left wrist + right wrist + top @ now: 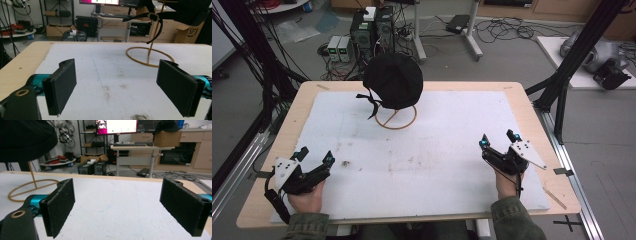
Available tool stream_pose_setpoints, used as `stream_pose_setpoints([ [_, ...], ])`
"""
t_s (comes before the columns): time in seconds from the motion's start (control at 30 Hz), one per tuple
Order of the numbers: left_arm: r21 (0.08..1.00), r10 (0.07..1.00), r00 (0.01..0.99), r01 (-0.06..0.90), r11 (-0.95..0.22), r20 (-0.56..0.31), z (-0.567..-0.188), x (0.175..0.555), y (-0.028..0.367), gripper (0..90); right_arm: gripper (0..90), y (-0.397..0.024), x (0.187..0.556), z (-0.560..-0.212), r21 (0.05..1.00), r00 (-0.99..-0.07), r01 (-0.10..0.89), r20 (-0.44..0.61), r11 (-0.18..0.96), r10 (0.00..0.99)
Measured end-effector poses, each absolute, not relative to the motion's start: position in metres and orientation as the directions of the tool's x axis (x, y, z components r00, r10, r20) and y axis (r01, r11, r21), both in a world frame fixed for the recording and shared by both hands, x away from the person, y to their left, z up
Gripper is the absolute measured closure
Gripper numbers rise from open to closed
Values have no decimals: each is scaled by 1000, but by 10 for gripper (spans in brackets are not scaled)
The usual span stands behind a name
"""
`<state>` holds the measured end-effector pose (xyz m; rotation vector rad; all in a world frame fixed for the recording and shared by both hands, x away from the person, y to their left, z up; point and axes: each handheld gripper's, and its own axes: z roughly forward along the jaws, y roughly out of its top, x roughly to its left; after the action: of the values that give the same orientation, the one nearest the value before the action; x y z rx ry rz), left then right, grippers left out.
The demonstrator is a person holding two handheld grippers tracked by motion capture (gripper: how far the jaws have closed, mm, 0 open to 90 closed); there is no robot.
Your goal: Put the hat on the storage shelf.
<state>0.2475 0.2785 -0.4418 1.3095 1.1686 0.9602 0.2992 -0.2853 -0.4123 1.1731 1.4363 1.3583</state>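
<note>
— What carries everything here?
— A pale wooden tabletop (292,120), most of it covered by a white sheet (437,150) that leaves a bare wood margin along the edges.
— Anything on the sheet?
— A yellow wire stand (396,119) with a ring base sits toward the far middle, a black cap (393,80) perched on top. Faint brownish smudges mark the sheet, and a small dark speck (346,162) lies near the left, possibly dirt; it's too small to tell.
</note>
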Motion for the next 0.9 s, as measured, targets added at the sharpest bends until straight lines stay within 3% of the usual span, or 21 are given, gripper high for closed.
stream_pose_setpoints([
  [0.4,992,983,165,104,66,-83,-443,248,280,159,120,-302,290,-426,996,-159,90,18,-3,987],
  [0.9,994,988,147,99,38,-52,-443,247,277,159,120,-309,288,-433,995,-139,94,43,-30,989],
])
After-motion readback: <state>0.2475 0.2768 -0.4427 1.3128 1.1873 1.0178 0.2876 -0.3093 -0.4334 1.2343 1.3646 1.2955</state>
